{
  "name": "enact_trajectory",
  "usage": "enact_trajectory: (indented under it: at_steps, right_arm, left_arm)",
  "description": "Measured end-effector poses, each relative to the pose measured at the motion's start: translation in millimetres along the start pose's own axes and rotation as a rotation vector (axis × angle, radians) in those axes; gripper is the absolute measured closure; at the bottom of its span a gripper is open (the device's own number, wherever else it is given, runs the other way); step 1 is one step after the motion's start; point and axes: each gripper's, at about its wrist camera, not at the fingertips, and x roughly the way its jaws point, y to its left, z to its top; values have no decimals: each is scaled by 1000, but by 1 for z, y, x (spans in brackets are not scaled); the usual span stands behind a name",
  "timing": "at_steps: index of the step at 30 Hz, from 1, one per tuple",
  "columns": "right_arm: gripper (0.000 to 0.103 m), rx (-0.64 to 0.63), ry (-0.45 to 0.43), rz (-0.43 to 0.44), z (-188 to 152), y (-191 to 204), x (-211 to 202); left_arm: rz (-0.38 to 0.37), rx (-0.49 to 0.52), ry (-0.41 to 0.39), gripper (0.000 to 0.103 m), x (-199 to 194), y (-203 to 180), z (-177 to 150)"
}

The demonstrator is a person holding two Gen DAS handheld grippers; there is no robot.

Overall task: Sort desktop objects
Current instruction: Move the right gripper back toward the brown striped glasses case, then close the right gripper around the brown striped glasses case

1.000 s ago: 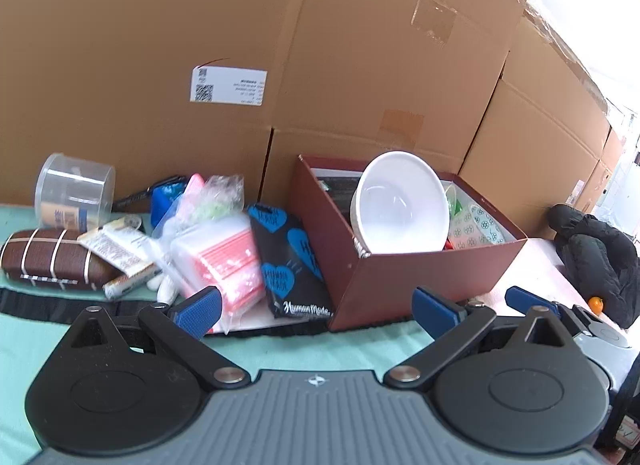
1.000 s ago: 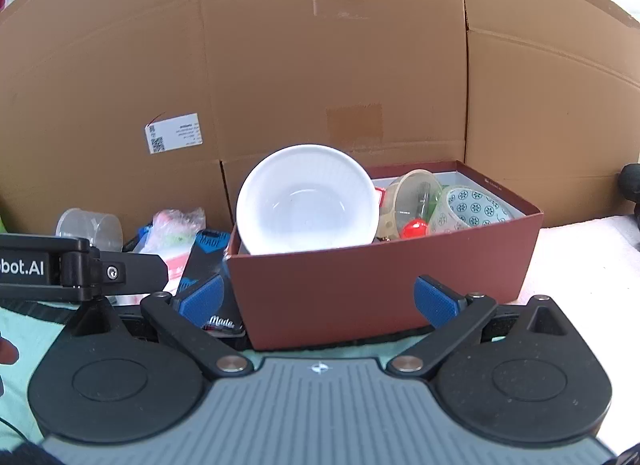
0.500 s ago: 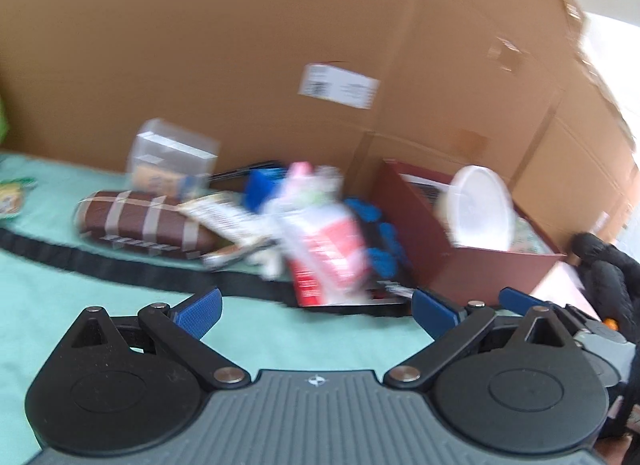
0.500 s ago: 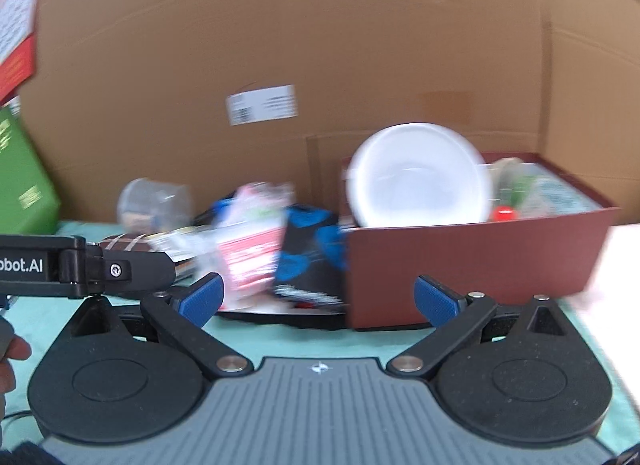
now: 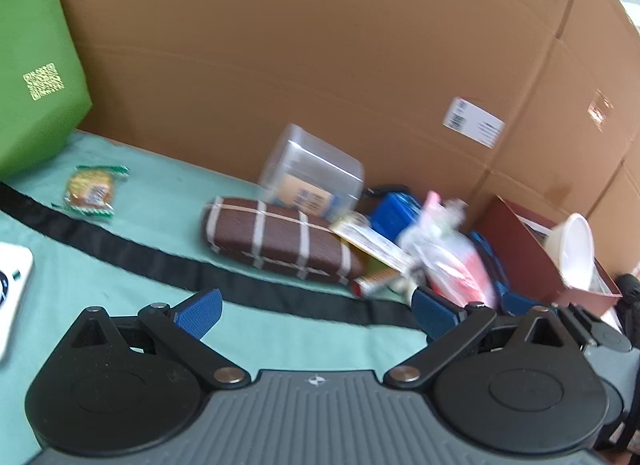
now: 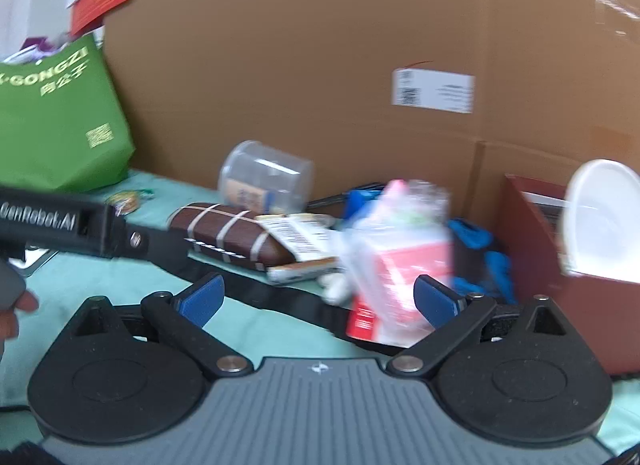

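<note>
The left gripper (image 5: 316, 313) has its blue fingers (image 5: 198, 312) spread wide and they hold nothing; below them is only the teal cloth (image 5: 120, 289) of the counter, crossed by a black strap (image 5: 120, 253). The right gripper (image 6: 318, 299) is also wide open and empty, and hangs near the heap of things.

The heap lies at the far side of the counter, against a wall of cardboard boxes (image 5: 320, 65). At its left end is a brown glasses case (image 5: 276, 241) with pale stripes, lying flat. Just behind it stands a clear plastic container (image 5: 312, 175), tilted. Right of the case there is a flat packet with a barcode (image 6: 296, 231), then a clear bag with red-and-white contents (image 6: 400, 265), which in the right wrist view lies just in front of the right gripper. Behind the bag a blue object (image 5: 394, 213) shows, but it is too blurred to name. A black pouch with blue hearts (image 6: 480, 253) lies between the bag and a dark red box (image 6: 532, 233). In this box a white bowl (image 6: 600, 217) stands on its edge.

Well apart from the heap, at the far left, a small snack packet (image 5: 94, 191) lies alone on the cloth, near a green bag (image 5: 36, 65). A white object (image 5: 12, 277) is at the left edge. In the right wrist view the body of the left gripper crosses the left side, and a person's fingertip (image 6: 28, 301) shows below it.
</note>
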Motion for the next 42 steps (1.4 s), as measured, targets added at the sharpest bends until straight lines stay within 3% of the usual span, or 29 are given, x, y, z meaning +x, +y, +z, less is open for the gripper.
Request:
enact_trajectory:
  at_steps: [12, 25, 27, 28, 31, 36, 42]
  right_arm:
    - [21, -21, 78, 146, 10, 32, 72]
    - [20, -25, 113, 132, 23, 24, 138]
    - [17, -12, 129, 149, 22, 23, 144]
    - [17, -13, 129, 150, 22, 24, 144]
    - [22, -20, 124, 150, 21, 25, 139]
    - [32, -19, 141, 209, 18, 30, 120]
    - [32, -30, 150, 268, 4, 53, 87]
  left_arm:
    - [-7, -87, 67, 1, 52, 56, 22]
    - [-36, -67, 80, 1, 101, 63, 43]
    - [-35, -58, 69, 10, 102, 63, 42]
    - [-46, -61, 62, 16, 101, 63, 42]
    - [-28, -88, 64, 19, 95, 67, 42]
    - [18, -130, 69, 20, 75, 75, 39]
    - [61, -101, 71, 20, 53, 76, 29]
